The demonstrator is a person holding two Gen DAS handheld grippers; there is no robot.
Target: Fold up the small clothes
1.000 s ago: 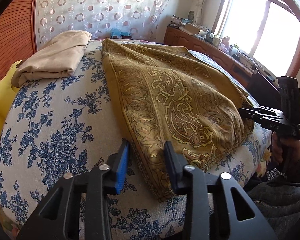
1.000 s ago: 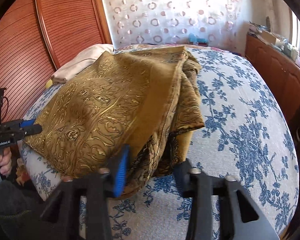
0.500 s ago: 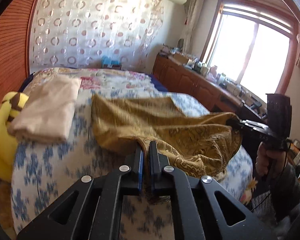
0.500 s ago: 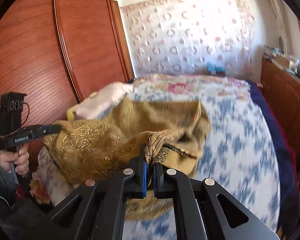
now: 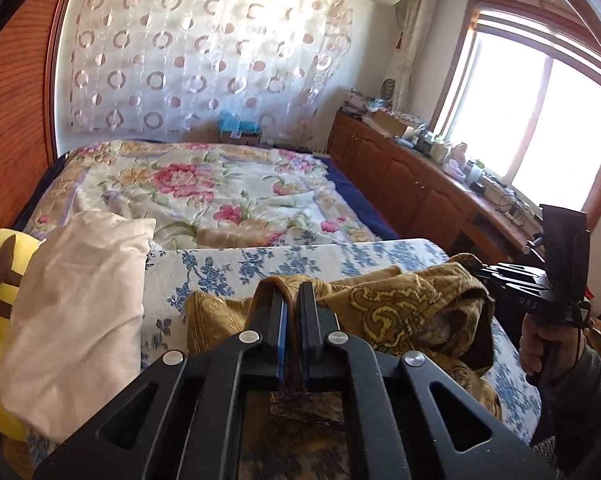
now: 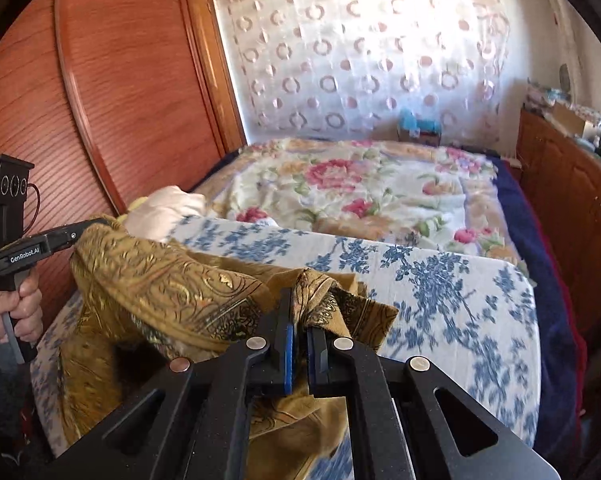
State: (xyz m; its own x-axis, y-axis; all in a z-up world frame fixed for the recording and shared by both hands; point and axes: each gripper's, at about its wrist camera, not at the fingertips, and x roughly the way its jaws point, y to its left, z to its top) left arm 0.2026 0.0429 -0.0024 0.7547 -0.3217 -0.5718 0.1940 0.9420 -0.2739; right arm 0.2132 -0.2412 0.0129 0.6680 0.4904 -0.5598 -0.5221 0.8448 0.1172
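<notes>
Now both grippers are clamped on the gold paisley cloth [image 5: 412,308]: left gripper [image 5: 292,300] and right gripper [image 6: 298,312] each pinch a near corner. A second ago the jaws straddled it flat on the blue-floral bedspread [image 6: 440,280]; now the near edge is raised, far part trailing. Likely mid-fold, carrying the edge over.

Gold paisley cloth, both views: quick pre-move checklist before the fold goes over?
1. Left gripper jaws shut on gold paisley cloth: ok.
2. Right gripper jaws shut on the cloth: ok.
3. Cloth taut between the grippers: not ok, it sags and bunches.
4. Bare blue floral cover ahead to lay it on: ok.
5. Folded cream cloth apart from the gold one: ok.
6. Held points are matching corners: cannot tell.
</notes>
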